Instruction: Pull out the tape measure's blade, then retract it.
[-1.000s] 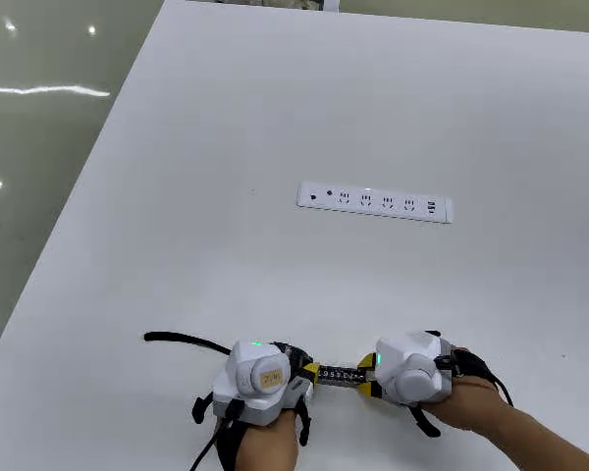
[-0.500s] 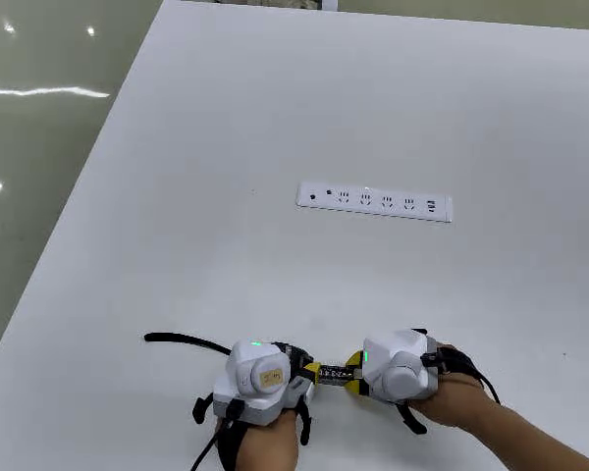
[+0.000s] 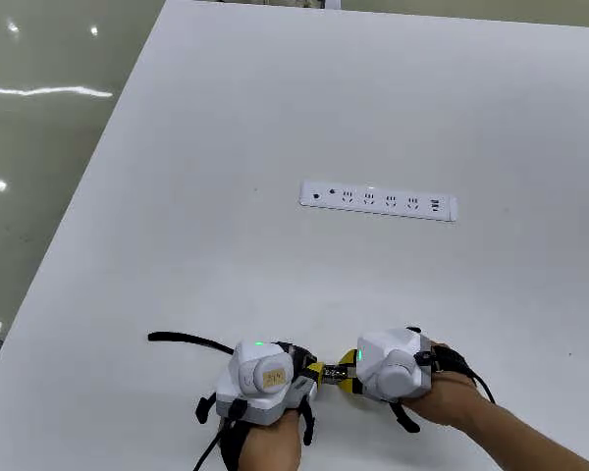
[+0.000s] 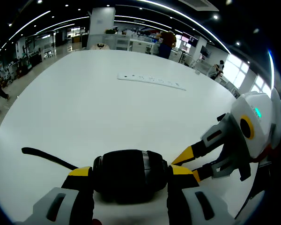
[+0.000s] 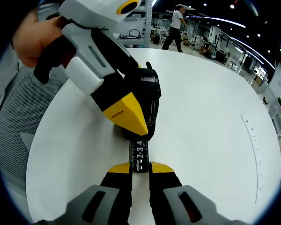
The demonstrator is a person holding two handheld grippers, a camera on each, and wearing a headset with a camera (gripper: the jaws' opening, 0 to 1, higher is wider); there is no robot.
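the tape measure sits at the near edge of the table [image 3: 275,118], held between the two tools. the left gripper [image 4: 129,180] has its jaws closed in on the black case [image 4: 130,168], one yellow tip on each side. the right gripper [image 5: 140,168] is closed nearly flat on the blade [image 5: 140,152], pinching it just right of the case mouth. only a short run of printed numbers shows between tips and case.

the case looks hard, rounded and compact, probably with some weight. a grip across its flat sides, as here, should keep it from rolling. the blade is thin curved steel, likely stiff along its length but quick to kink if bent sideways. it is also slick and spring-loaded, so it wants a firm pinch near its end and a straight pull.

the only holder here is the case itself, and most of the blade seems to be wound inside it. a black strap [image 3: 182,340] trails left from the case. a power strip [image 3: 378,201] lies well apart, farther back on the table.
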